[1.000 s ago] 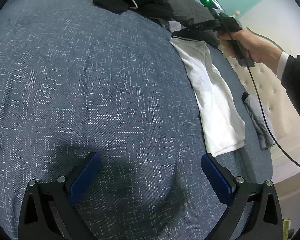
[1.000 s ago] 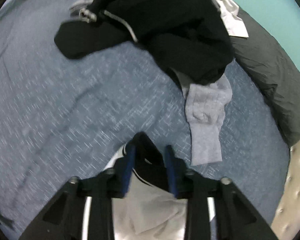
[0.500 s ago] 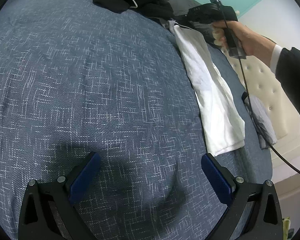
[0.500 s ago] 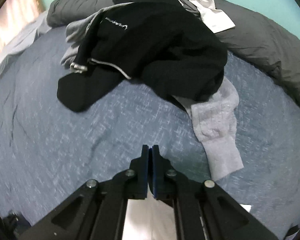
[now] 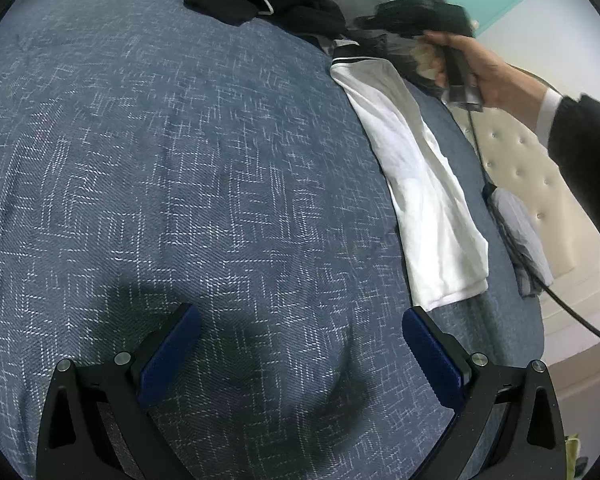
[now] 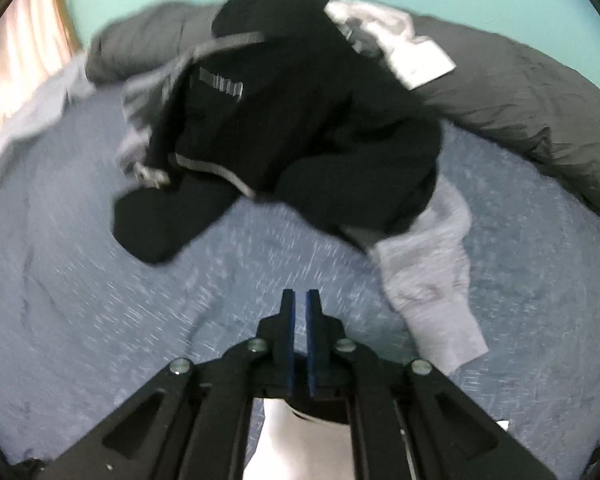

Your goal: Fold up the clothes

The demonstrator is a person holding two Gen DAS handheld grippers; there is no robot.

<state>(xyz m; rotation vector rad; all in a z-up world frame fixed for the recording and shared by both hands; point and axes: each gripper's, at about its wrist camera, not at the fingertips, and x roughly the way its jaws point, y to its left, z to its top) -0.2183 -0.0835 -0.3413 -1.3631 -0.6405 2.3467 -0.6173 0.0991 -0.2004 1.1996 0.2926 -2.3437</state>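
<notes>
My left gripper hangs with jaws spread wide over the bare blue bedspread, holding nothing. My right gripper has just eased its jaws to a thin slit; nothing shows between the tips, and the white shirt lies stretched along the bedspread beneath it.

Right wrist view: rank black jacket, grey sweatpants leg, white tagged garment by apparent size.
1. black jacket, largest
2. grey sweatpants leg, but nearer the camera
3. white tagged garment, smallest, farthest back and partly covered
</notes>
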